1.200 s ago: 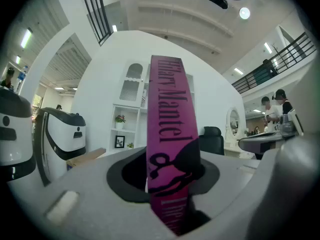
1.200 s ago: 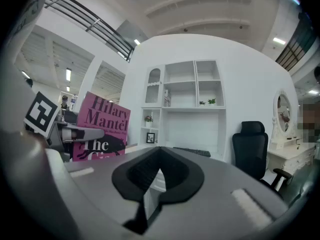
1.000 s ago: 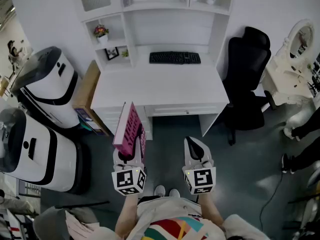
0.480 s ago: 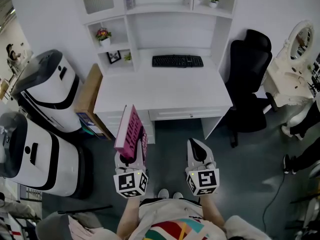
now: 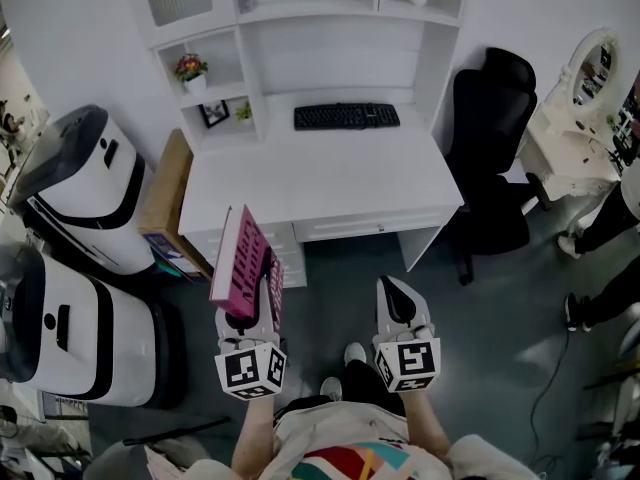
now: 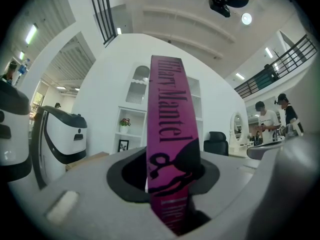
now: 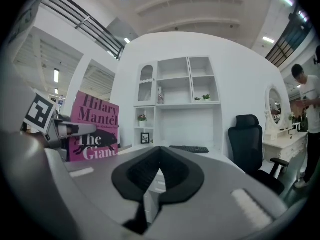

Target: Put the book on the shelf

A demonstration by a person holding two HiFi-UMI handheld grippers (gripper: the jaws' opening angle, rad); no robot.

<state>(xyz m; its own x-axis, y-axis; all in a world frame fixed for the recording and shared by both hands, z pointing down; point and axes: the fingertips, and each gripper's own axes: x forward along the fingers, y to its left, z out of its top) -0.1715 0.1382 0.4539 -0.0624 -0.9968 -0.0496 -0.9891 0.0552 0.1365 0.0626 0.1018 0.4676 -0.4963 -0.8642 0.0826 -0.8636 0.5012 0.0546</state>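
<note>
A pink book [image 5: 240,263] stands upright on edge in my left gripper [image 5: 250,300], which is shut on its lower part, in front of the white desk [image 5: 320,173]. In the left gripper view the book's spine [image 6: 169,134] rises straight up between the pads of the left gripper [image 6: 170,186]. My right gripper [image 5: 396,303] hangs beside it, shut and holding nothing. In the right gripper view the right gripper [image 7: 156,178] points at the white shelf unit [image 7: 182,101], with the book's cover [image 7: 95,126] at the left. The shelf unit [image 5: 300,28] rises at the back of the desk.
A black keyboard [image 5: 346,116] lies on the desk. Small plants and a picture frame [image 5: 212,114] sit in the shelf compartments. A black office chair [image 5: 490,138] stands to the right. Two large white machines [image 5: 80,183] and a wooden cabinet [image 5: 163,188] stand to the left.
My left gripper has shifted left with the book in it. The right gripper has hardly moved.
</note>
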